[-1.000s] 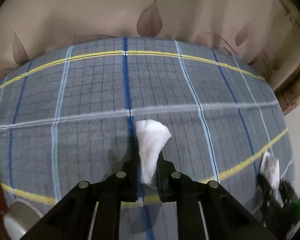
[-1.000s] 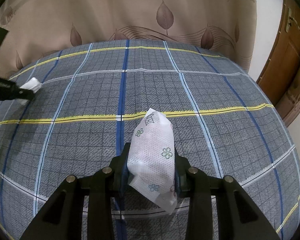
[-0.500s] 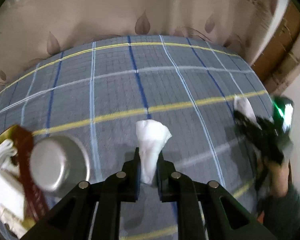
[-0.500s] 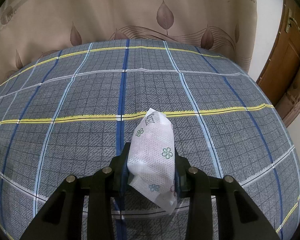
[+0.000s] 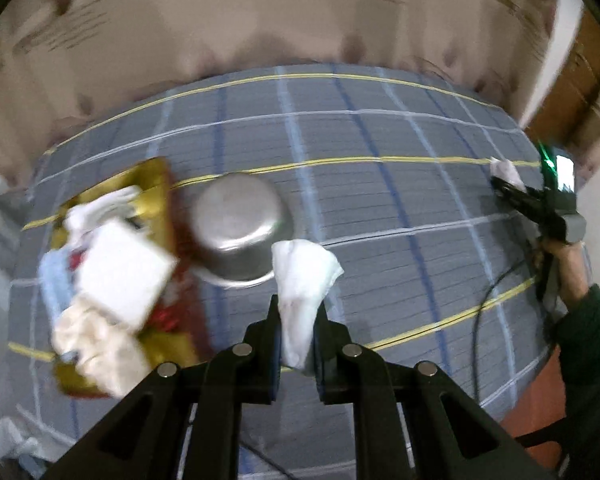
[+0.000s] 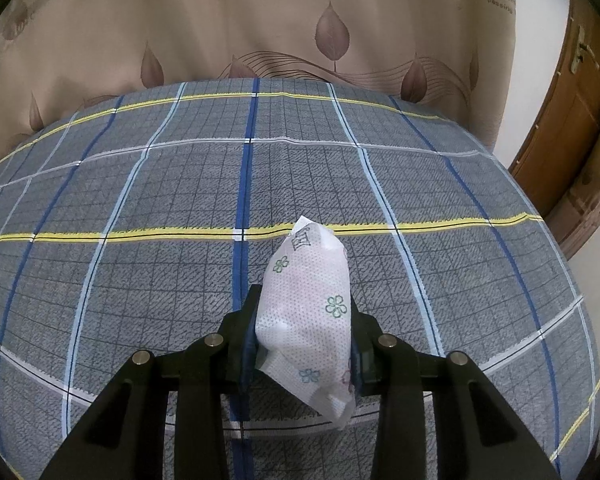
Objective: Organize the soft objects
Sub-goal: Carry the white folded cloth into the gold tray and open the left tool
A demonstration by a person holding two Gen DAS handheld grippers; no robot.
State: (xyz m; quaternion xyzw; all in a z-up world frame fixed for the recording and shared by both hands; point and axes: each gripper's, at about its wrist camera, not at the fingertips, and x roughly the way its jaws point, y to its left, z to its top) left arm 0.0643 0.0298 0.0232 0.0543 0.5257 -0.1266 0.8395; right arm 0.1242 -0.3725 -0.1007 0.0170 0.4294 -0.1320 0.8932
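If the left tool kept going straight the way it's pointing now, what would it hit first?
Probably the upturned metal bowl, which sits just past the tissue held in the left tool, slightly to its left. Depth is blurred, so it might pass beside the bowl and meet the bedsheet.

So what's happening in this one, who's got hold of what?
A person is sorting soft items on a grey plaid bedspread. The left hand-held gripper is shut on a crumpled white tissue, held above the bedspread near an upturned steel bowl and a gold tray already piled with white cloths and papers. The right hand-held gripper is clamped on a white flower-printed soft packet, over a bare stretch of bedspread. Neither item has been put down yet.
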